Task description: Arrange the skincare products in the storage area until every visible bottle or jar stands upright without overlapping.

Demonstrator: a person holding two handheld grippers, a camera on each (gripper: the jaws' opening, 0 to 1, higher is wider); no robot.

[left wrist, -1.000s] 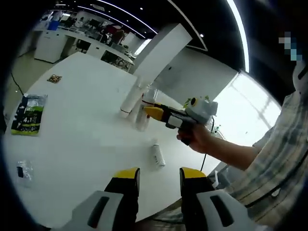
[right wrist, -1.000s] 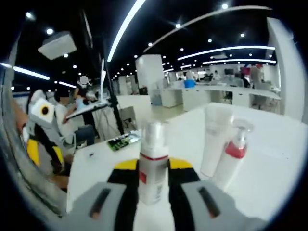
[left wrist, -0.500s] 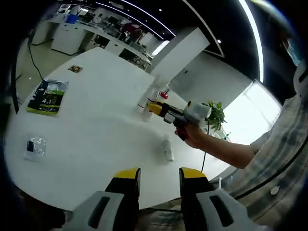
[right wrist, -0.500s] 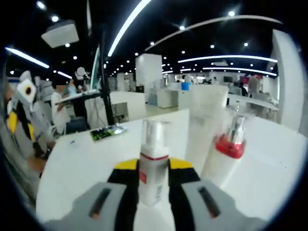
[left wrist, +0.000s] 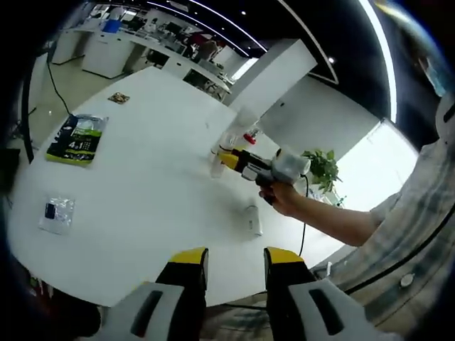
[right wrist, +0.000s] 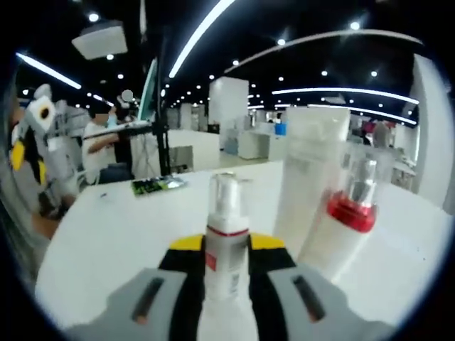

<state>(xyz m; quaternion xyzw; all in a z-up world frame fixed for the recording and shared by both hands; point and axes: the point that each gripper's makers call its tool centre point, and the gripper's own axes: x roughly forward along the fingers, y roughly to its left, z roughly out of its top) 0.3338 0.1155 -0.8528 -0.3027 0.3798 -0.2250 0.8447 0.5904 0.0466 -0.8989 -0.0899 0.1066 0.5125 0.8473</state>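
Your right claw (right wrist: pixel 227 266) is closed on a small pump bottle (right wrist: pixel 226 234), which stands straight up between its two yellow tips. Your left claw (left wrist: pixel 231 259) hangs back over the near edge of the white table (left wrist: pixel 135 206); its tips are apart and it holds nothing.

Take the tall white tube (right wrist: pixel 307 177) as your marker. It stands upright. A bottle with a red collar (right wrist: pixel 341 227) stands upright just beside it, and the pump bottle you hold is just beside that pair too. One small white bottle (left wrist: pixel 253 219) lies on its side, well apart from the tube, nearer to you.

So it looks like two are done, one is almost placed, and one is left to stand up.

A green packet (left wrist: pixel 77 138) and a little clear bag (left wrist: pixel 55 214) lie on the table, far from the tube. The room is a big office with long ceiling lights, desks and people behind.
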